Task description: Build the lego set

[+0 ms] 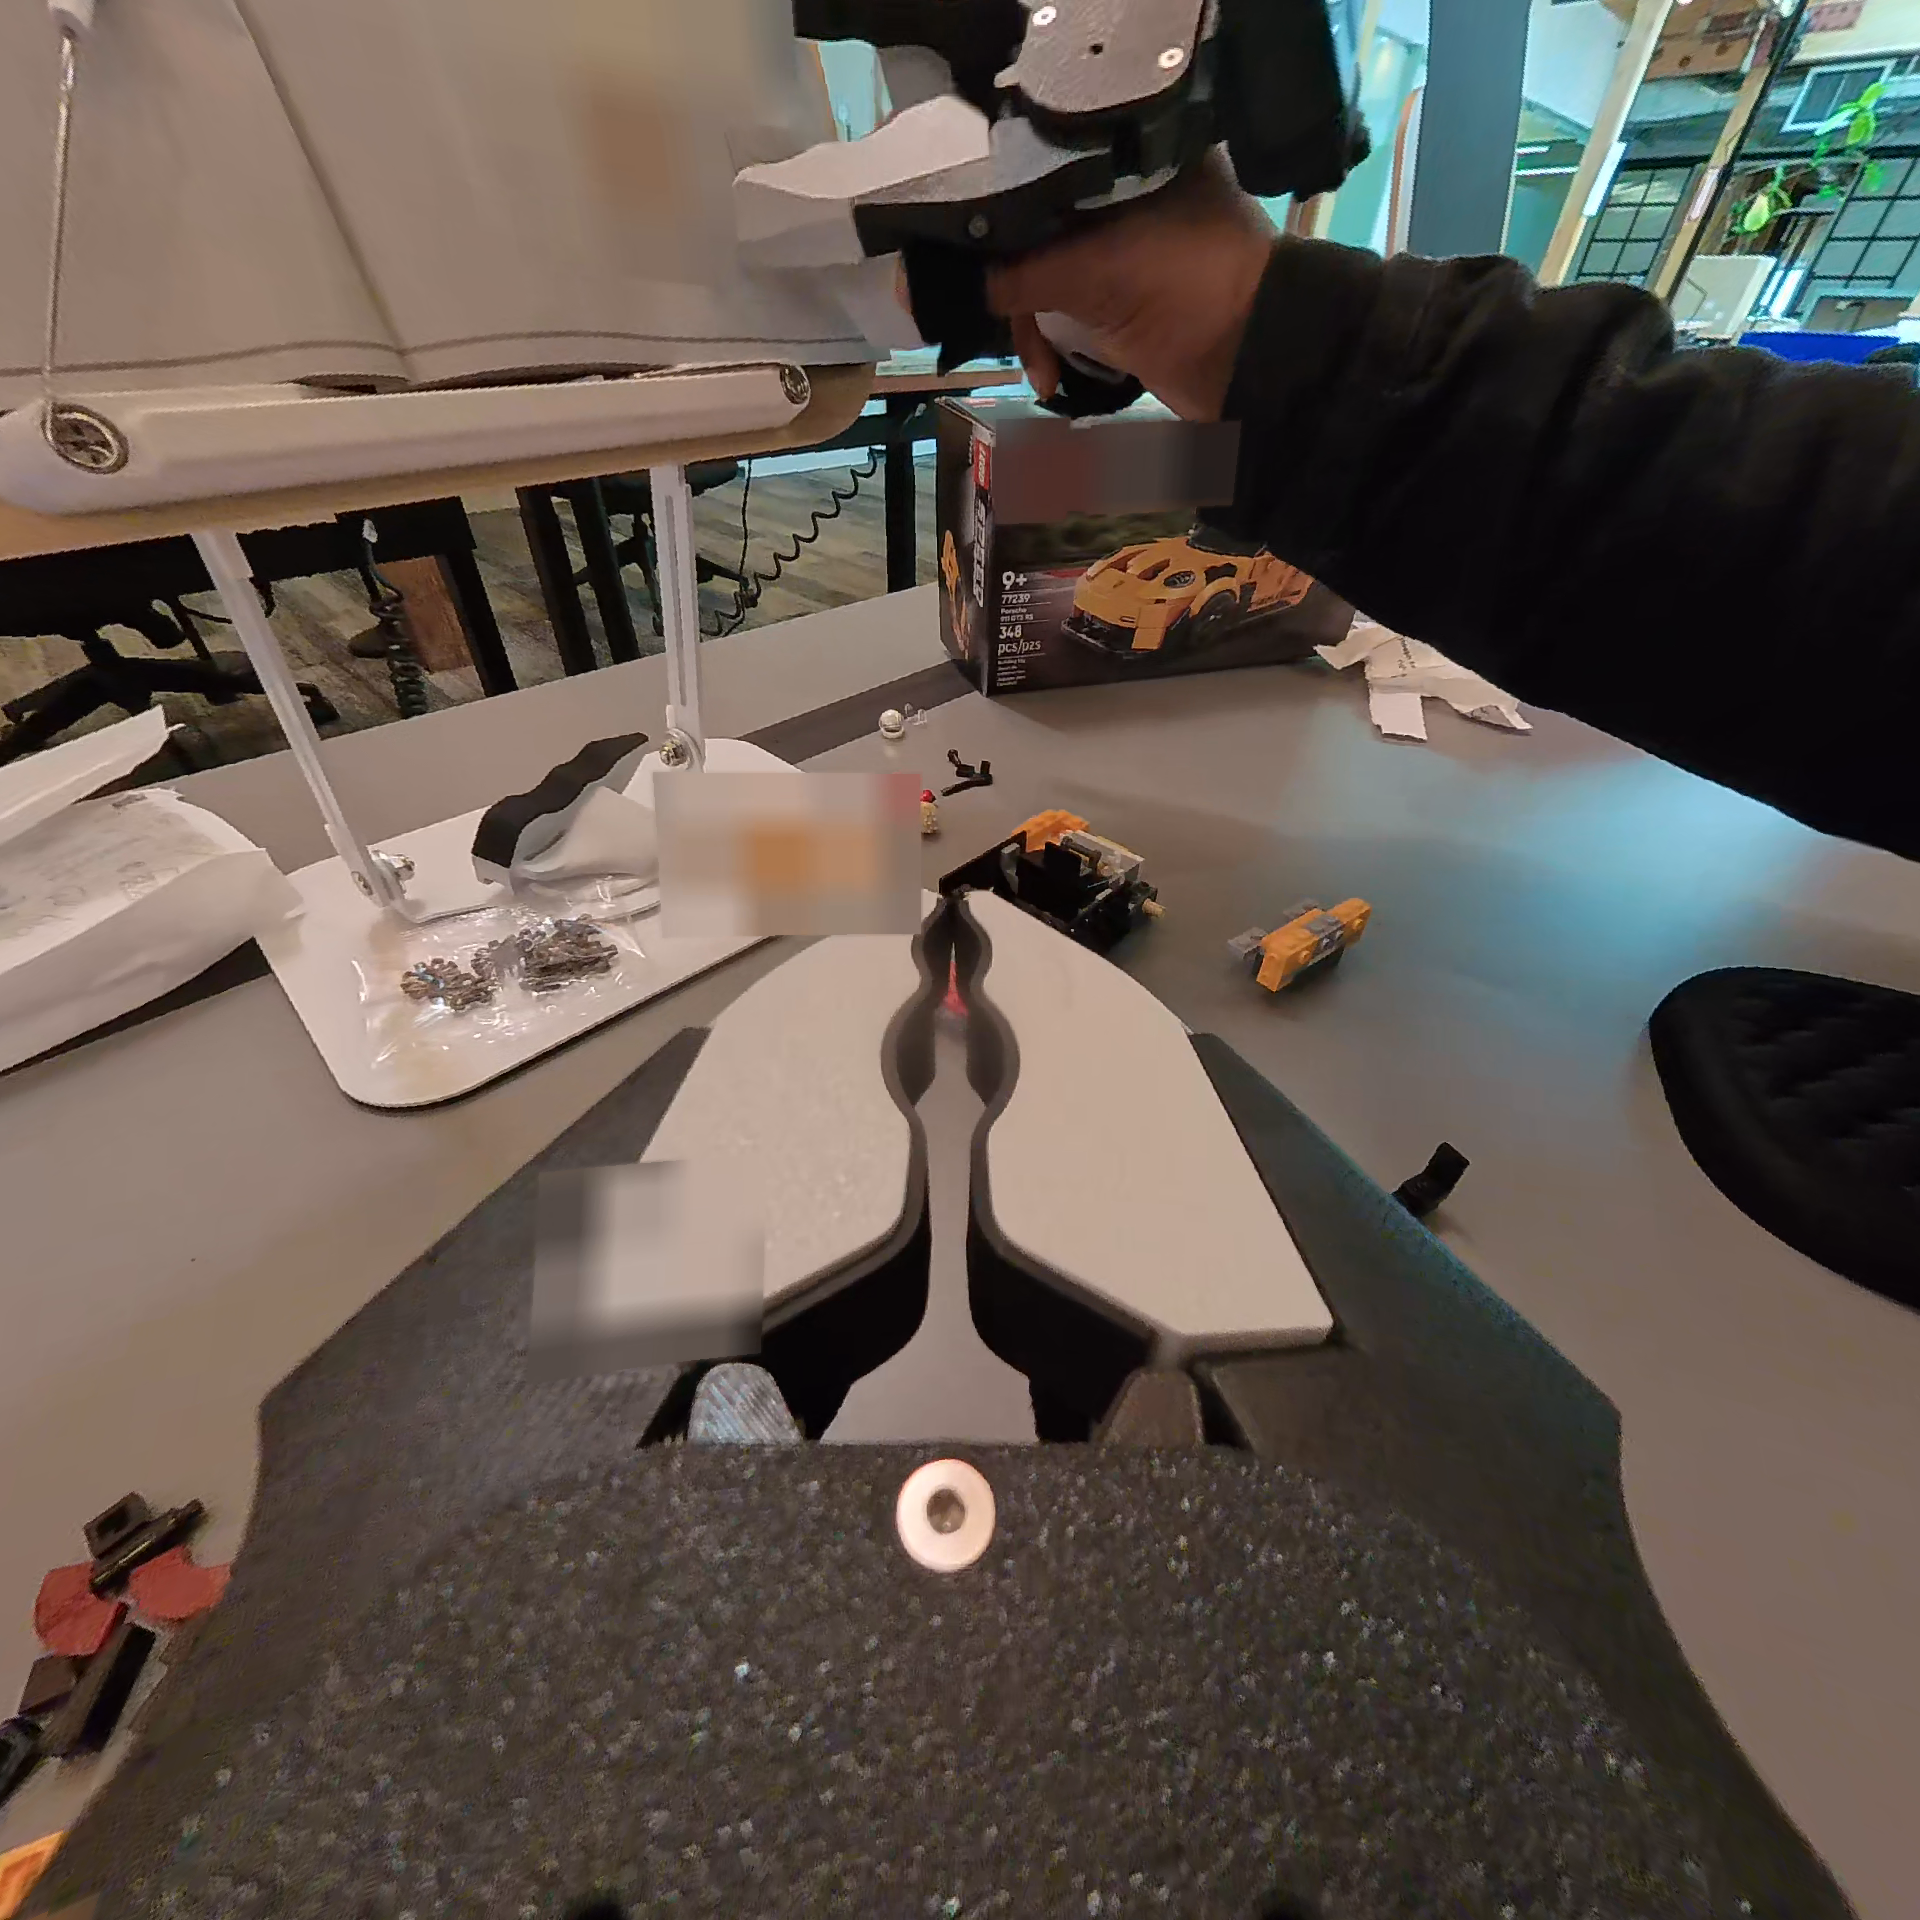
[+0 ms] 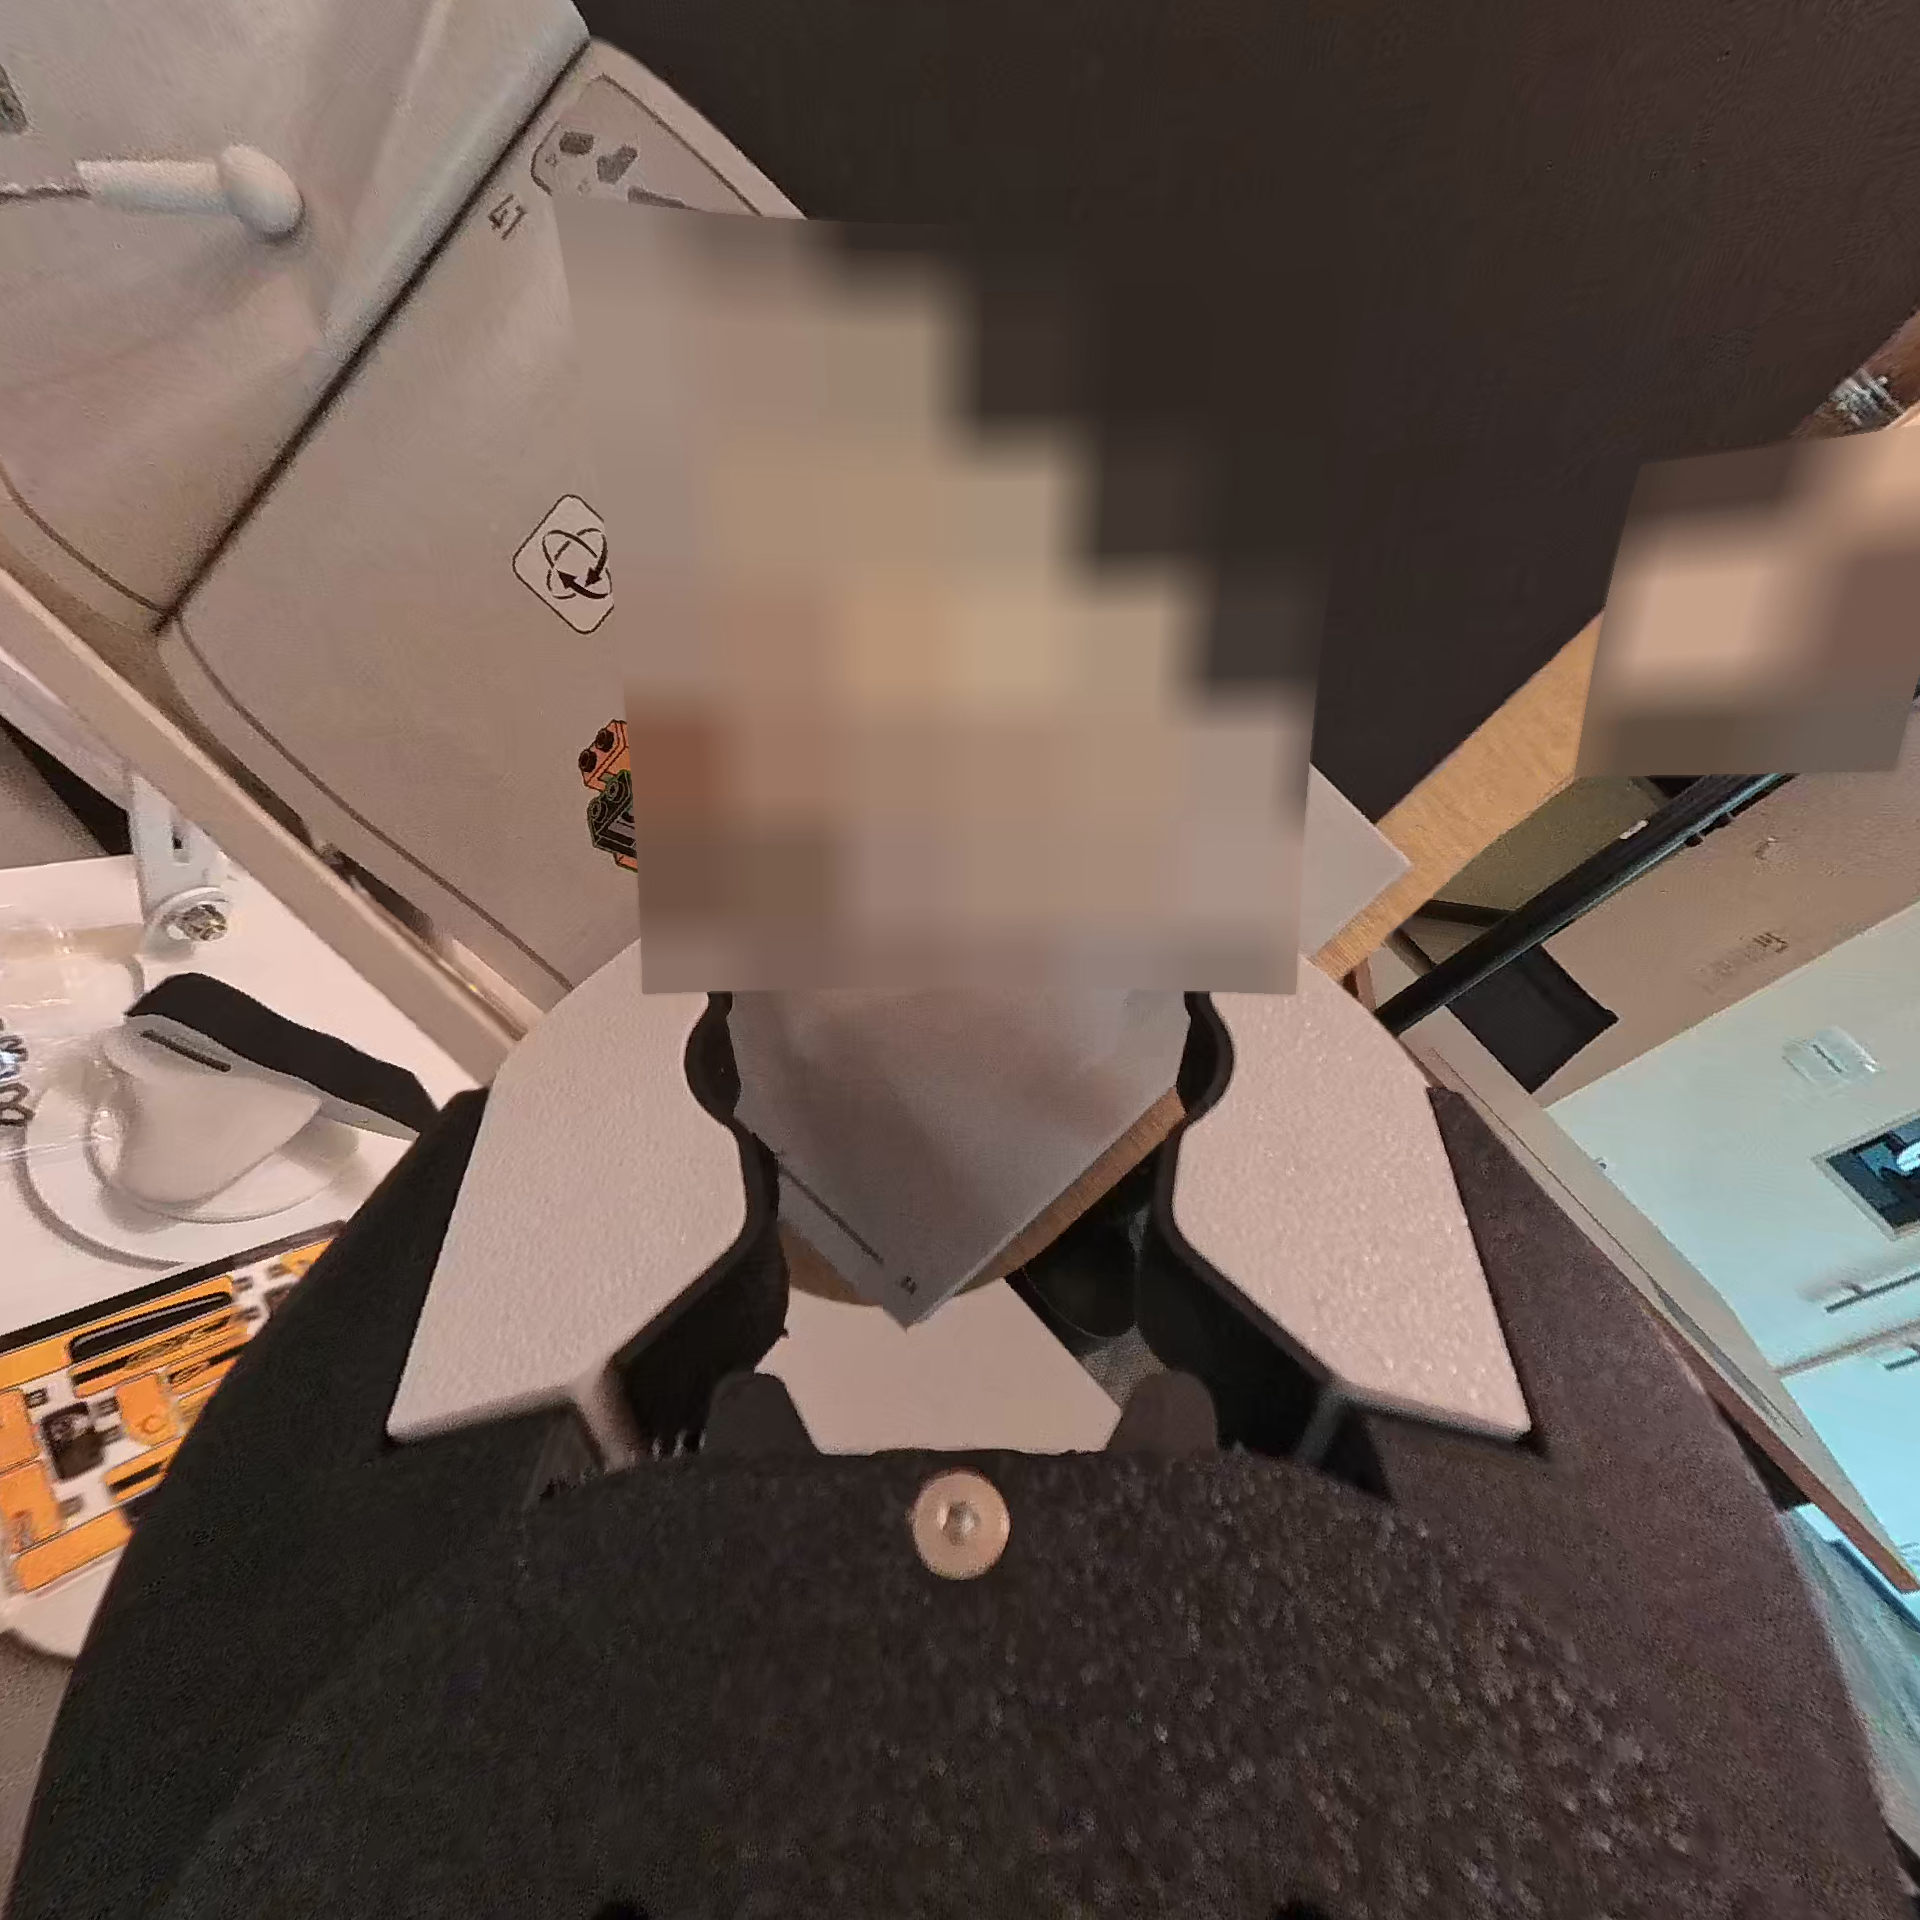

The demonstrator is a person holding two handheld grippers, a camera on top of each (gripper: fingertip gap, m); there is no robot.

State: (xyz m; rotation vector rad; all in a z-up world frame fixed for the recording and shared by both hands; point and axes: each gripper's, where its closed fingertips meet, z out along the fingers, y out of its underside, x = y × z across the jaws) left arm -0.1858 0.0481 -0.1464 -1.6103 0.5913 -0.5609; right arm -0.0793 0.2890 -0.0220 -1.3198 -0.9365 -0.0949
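Left wrist view low over table point(image 1: 1455, 831), right wrist view close, facing booklet point(image 2: 395, 644)

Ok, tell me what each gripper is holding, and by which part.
The left gripper is shut on a small red piece near its tips; which part is hidden. The right gripper is open around a grey booklet page corner, holding nothing.

My left gripper point(image 1: 956, 914) has pale grey wavy-edged fingers point(image 1: 821, 1122) on a speckled black body with one silver screw point(image 1: 944, 1512). My right gripper point(image 2: 951, 1049) matches, with its own screw point(image 2: 959, 1524). My sleeve point(image 1: 1558, 499) is black.
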